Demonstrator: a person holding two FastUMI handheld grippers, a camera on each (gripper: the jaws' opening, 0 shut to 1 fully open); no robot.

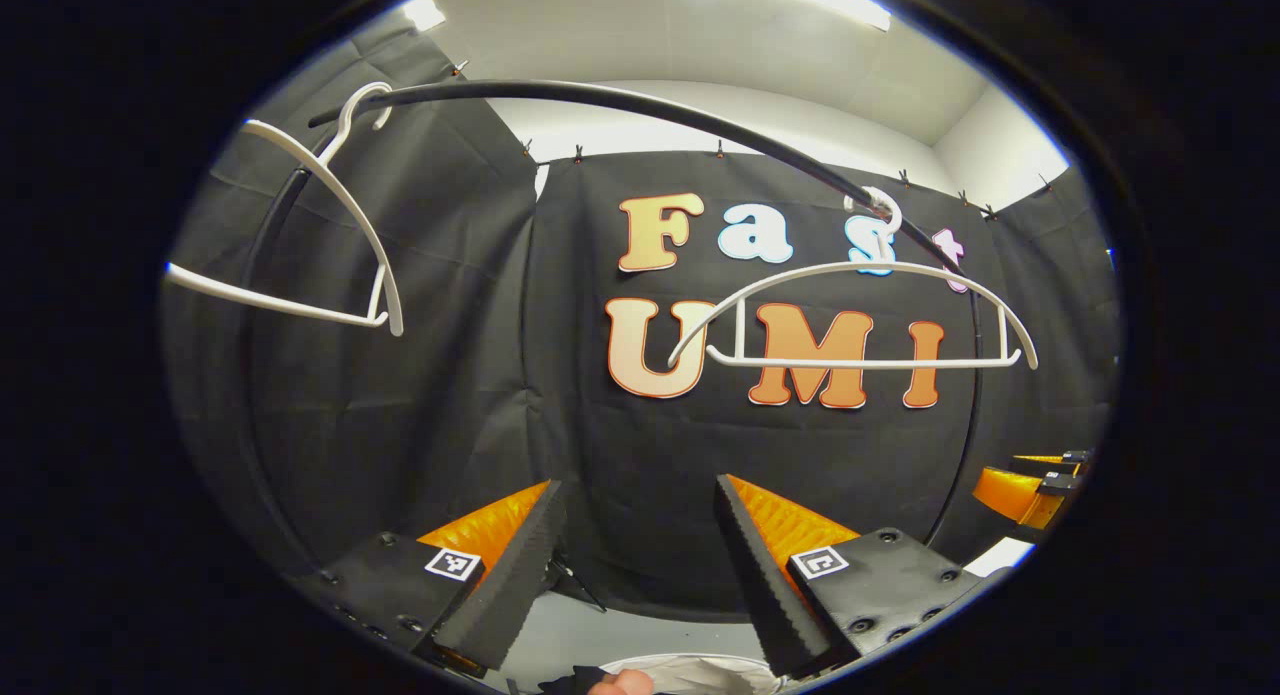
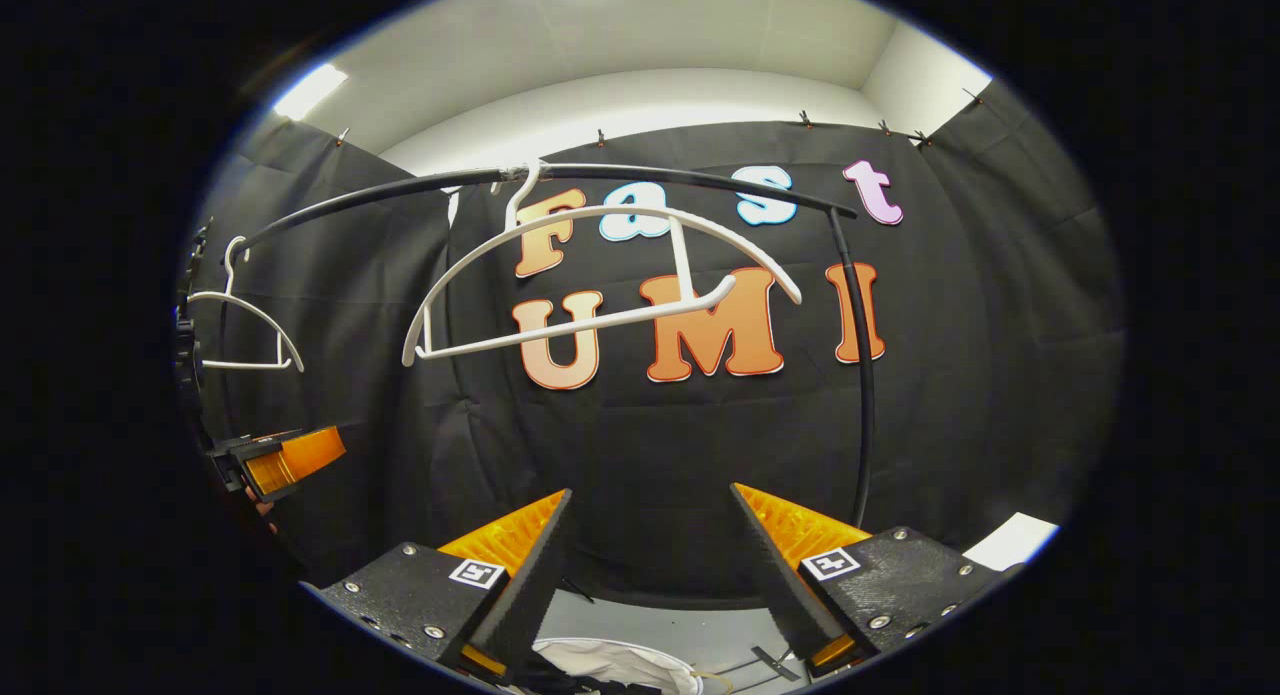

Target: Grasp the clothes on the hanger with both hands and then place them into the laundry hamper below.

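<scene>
Booth floor — clothes below hand-held gripper

No readable text shows; each gripper carries only small square black-and-white marker tags near its fingers.

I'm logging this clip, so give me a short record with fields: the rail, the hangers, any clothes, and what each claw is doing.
rail: black curved rail overhead, in front of the black cloth wall
hangers: two white hangers on it, one near the middle, one to the side, both bare
clothes: none on either hanger; pale fabric lies low beneath the claws
left claw: open, nothing between its fingers
right claw: open, nothing between its fingers
hamper: cannot make it out for certain
</scene>
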